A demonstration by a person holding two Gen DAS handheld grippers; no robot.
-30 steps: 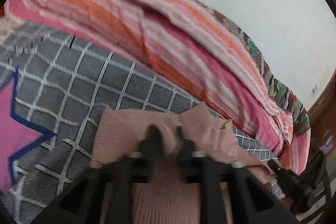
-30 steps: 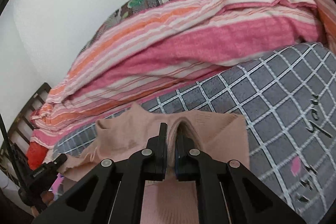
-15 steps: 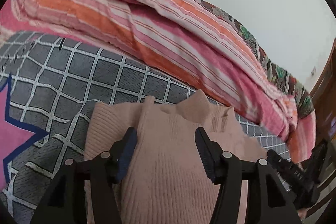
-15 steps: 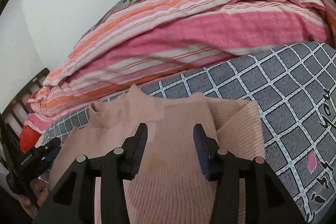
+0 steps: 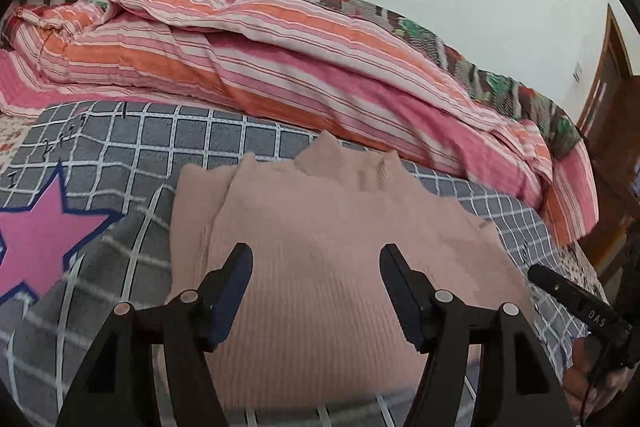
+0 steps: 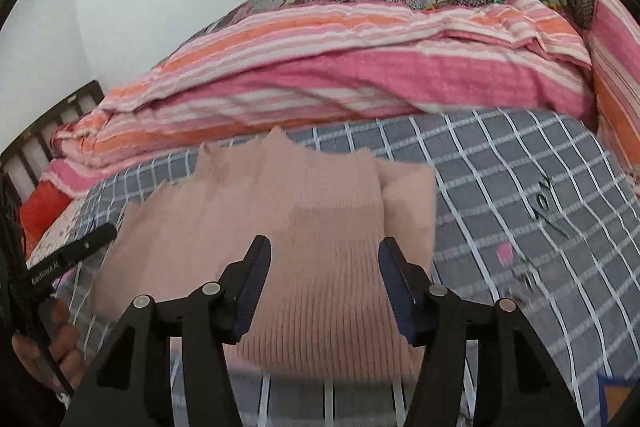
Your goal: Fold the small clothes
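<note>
A small pink ribbed knit sweater (image 5: 320, 255) lies flat on the grey checked bedspread (image 5: 168, 139), neck away from me, folded into a compact shape with a sleeve tucked under one side. It also shows in the right wrist view (image 6: 304, 239). My left gripper (image 5: 316, 267) is open and empty, held just above the sweater's near half. My right gripper (image 6: 324, 259) is open and empty above the same sweater. The other gripper's tip shows at the right edge of the left wrist view (image 5: 576, 299) and at the left edge of the right wrist view (image 6: 68, 259).
A rolled pink and orange striped quilt (image 5: 280, 67) lies along the far side of the bed against a white wall. A pink star (image 5: 36, 239) is printed on the bedspread to the left. A dark headboard (image 6: 52, 131) and a wooden door (image 5: 608, 99) stand at the sides.
Both grippers were shut on the sweater's upper edge a second ago. They let go, opened wide and drew back toward me. The sweater now lies flat.
</note>
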